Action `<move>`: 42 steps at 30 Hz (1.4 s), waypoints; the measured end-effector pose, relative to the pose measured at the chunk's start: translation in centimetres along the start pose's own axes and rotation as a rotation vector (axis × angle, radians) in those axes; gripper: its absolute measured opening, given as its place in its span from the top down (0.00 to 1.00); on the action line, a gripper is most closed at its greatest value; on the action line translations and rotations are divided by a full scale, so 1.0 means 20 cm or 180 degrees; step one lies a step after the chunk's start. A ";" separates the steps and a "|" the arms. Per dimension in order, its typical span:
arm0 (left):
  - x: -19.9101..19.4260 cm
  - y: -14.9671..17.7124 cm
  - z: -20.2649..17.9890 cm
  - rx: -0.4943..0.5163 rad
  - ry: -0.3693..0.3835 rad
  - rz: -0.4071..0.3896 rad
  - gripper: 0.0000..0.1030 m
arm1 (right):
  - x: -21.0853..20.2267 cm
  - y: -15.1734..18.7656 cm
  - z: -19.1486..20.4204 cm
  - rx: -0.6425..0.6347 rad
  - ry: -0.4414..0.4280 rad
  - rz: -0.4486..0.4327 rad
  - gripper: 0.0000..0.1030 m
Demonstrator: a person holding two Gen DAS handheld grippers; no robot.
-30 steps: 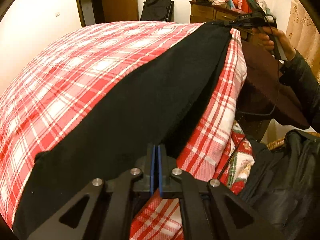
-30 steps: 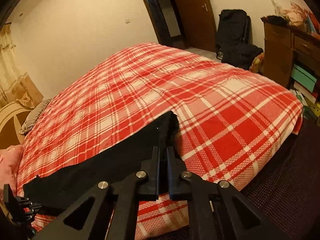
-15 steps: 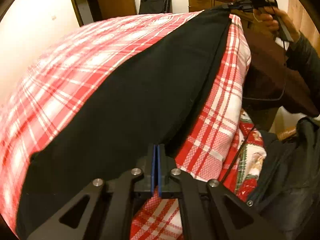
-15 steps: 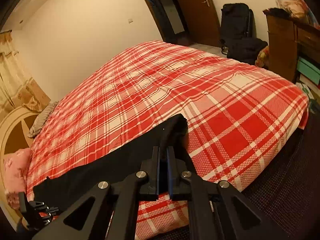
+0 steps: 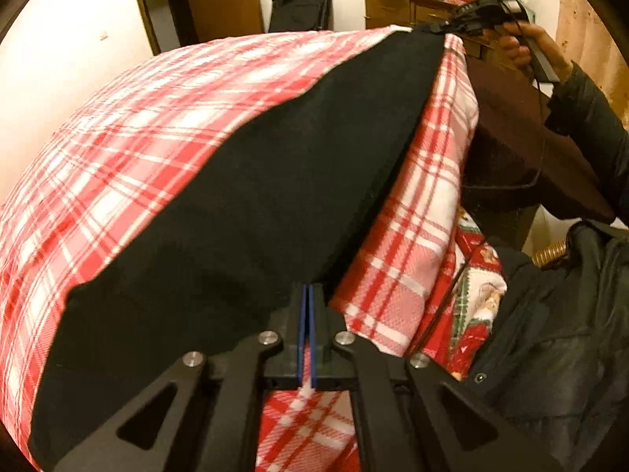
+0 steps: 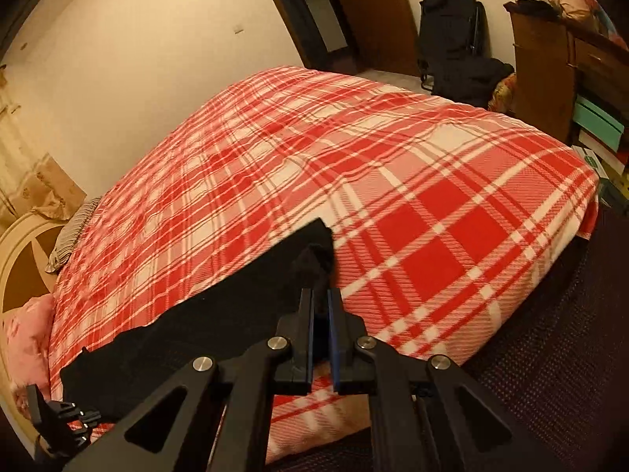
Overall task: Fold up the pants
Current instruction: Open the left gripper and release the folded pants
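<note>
I am pinching the near edge of the black pants (image 5: pixel 243 212) with my left gripper (image 5: pixel 307 295), its blue pads pressed flat together on the cloth, and the pants are lying stretched along the near side of the bed (image 6: pixel 393 181), on its red plaid cover. My right gripper (image 6: pixel 321 306) is clamping the far end, a bunched corner of black cloth filling the narrow gap between its pads; in the left view that gripper is sitting at the far tip of the pants, held in a hand (image 5: pixel 523 43). I judge the main risk to be slippage: the left pinch is catching only a thin margin, so a hard pull or uneven lift could be tugging the hem free, or dragging the plaid cover along with it. If my two hands are not travelling together, the fold could be landing skewed or wrinkled. The pants are also lying close to the bed's edge, so a dropped end could be sliding floorwards. Farther off, a wooden dresser (image 6: pixel 550 59) is carrying a pile of bags and oddments on top; I cannot tell what its drawers are holding.
</note>
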State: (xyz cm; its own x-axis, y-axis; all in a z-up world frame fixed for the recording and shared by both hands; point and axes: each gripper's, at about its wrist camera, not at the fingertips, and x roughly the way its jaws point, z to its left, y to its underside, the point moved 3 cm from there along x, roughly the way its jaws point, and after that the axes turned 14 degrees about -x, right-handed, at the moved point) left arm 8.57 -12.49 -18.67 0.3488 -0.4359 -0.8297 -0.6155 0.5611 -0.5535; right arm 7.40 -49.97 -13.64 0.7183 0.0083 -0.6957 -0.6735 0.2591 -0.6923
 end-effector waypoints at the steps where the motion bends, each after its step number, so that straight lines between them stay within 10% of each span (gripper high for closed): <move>1: 0.01 0.00 -0.01 0.0006 0.0007 0.0021 0.99 | 0.00 0.00 0.00 -0.0008 0.0000 0.0019 0.94; 4: 0.04 0.01 -0.01 0.0035 -0.0070 0.0028 0.99 | 0.06 0.02 0.01 -0.0219 0.0236 0.0235 0.92; 9: 0.05 0.01 -0.02 0.0125 -0.0038 0.0018 0.93 | 0.00 0.00 -0.03 -0.0189 0.0499 0.0164 0.48; 13: -0.02 0.02 -0.06 0.0305 0.0039 -0.0048 0.91 | -0.09 -0.06 -0.07 0.0090 0.0106 -0.0185 0.48; 18: -0.10 -0.04 0.03 0.0139 -0.0103 -0.0270 0.58 | 0.15 -0.16 -0.04 0.0107 -0.0181 0.0059 0.49; 23: -0.03 -0.10 0.14 -0.0241 -0.0092 -0.0313 0.57 | 0.35 -0.25 -0.03 0.0139 -0.0263 0.0215 0.95; 36: 0.10 -0.04 0.07 -0.0085 -0.0273 -0.0051 0.54 | 0.34 -0.23 -0.19 0.0394 0.0222 0.0105 0.96; 42: -0.02 -0.04 0.18 -0.0205 -0.0538 -0.0264 0.40 | 0.15 -0.27 0.14 -0.0230 0.0186 -0.0182 0.87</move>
State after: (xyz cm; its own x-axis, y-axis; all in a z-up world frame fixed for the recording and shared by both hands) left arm 11.41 -10.31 -18.23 0.5106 -0.3515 -0.7847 -0.6218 0.4794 -0.6193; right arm 13.64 -48.58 -11.52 0.7458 -0.0613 -0.6633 -0.6441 0.1873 -0.7416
